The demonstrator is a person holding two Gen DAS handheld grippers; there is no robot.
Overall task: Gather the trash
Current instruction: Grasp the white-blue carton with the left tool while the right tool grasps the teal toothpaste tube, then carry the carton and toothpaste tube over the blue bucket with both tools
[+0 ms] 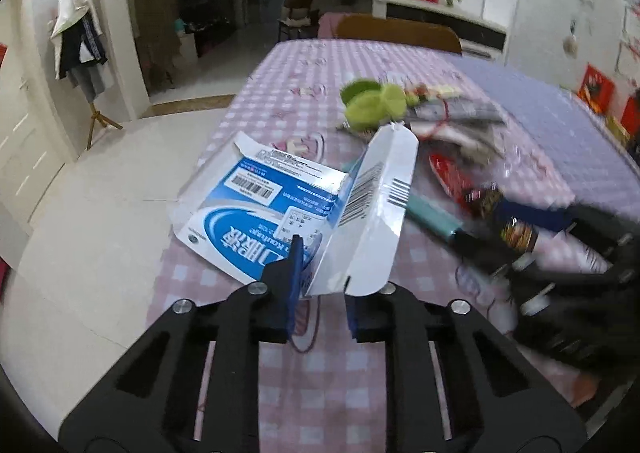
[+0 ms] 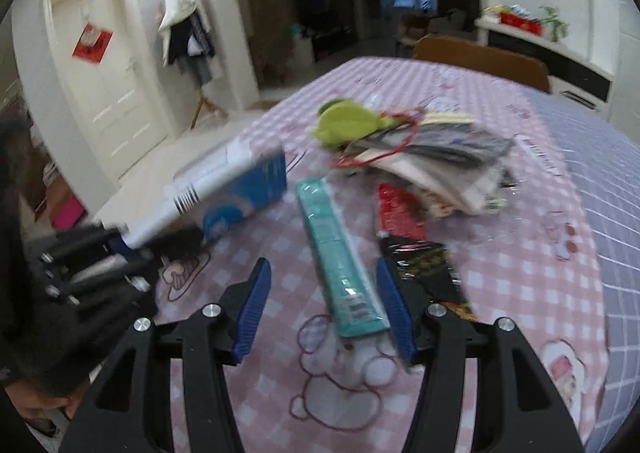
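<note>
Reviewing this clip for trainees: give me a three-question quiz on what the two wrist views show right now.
1. True or false: the flattened blue-and-white carton lies flat and untouched on the checked tablecloth.
2. What lies between the open jaws of the right gripper?
A. the teal packet
B. the green crumpled piece
C. the red wrapper
3. Fill in: the black snack wrapper lies just outside the right gripper's ____ finger.

Key: 1 false, the left gripper pinches its edge and holds it up; 2 A; 3 right.
</note>
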